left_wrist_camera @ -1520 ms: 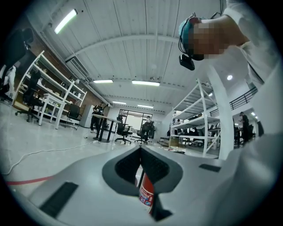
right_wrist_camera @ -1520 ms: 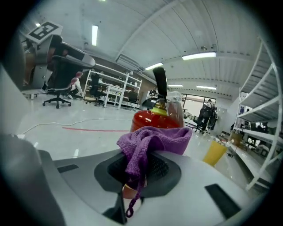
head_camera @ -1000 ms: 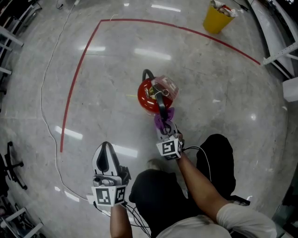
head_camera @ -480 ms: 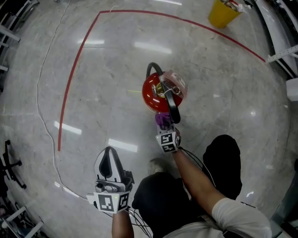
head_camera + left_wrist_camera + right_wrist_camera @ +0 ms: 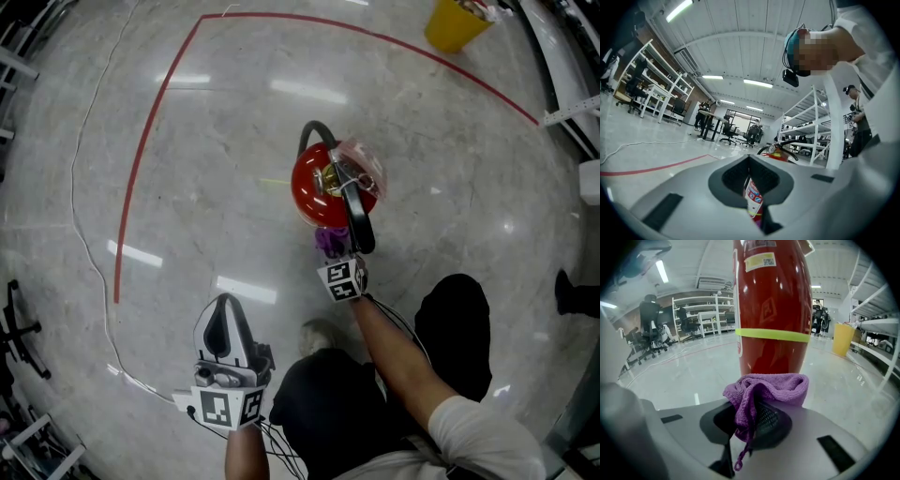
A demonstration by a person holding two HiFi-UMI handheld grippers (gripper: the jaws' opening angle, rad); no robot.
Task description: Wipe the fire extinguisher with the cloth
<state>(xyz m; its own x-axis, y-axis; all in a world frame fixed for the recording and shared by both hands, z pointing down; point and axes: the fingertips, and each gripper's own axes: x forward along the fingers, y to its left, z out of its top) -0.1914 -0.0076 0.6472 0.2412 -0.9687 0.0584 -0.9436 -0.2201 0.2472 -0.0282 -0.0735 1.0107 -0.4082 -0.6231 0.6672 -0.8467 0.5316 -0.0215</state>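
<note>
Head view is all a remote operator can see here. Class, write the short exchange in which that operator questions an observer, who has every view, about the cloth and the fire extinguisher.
Operator: From above I see only a purple scrap by the red tank. Is the cloth really clamped?
Observer: Yes. The right gripper view shows the purple cloth pinched between the jaws of the right gripper and bunched over their tips.
Operator: Which part of the fire extinguisher does it face?
Observer: The lower red body of the fire extinguisher, just below a yellow-green band that runs round it. I cannot confirm whether they touch.
</note>
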